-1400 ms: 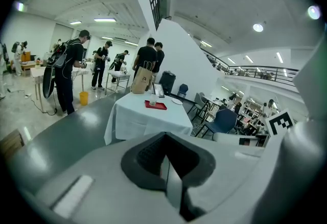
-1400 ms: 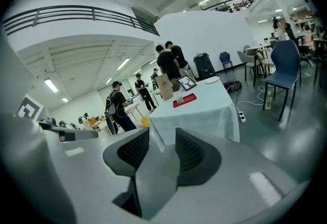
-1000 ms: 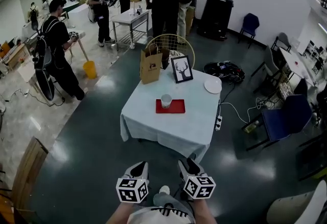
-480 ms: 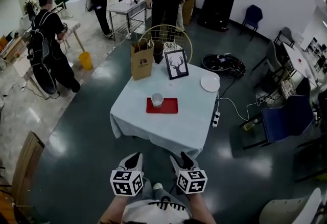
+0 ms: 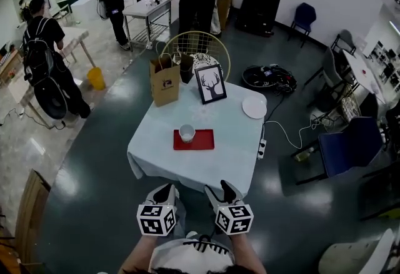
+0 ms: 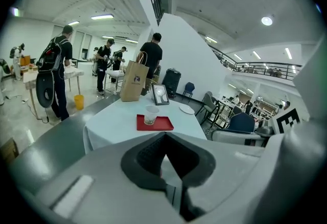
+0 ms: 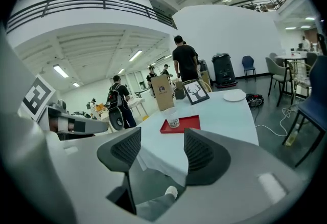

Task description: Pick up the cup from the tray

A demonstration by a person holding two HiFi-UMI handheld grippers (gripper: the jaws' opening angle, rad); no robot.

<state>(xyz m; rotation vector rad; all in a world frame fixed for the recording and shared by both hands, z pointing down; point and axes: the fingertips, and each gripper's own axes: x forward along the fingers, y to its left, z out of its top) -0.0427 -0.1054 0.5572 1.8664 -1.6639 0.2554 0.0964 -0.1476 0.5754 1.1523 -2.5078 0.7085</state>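
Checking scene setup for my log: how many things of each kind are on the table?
Cup: 1
Tray: 1
Paper bag: 1
Picture frame: 1
Plate: 1
Dark container: 1
Total: 6

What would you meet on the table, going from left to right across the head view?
paper bag → cup → framed deer picture → white plate
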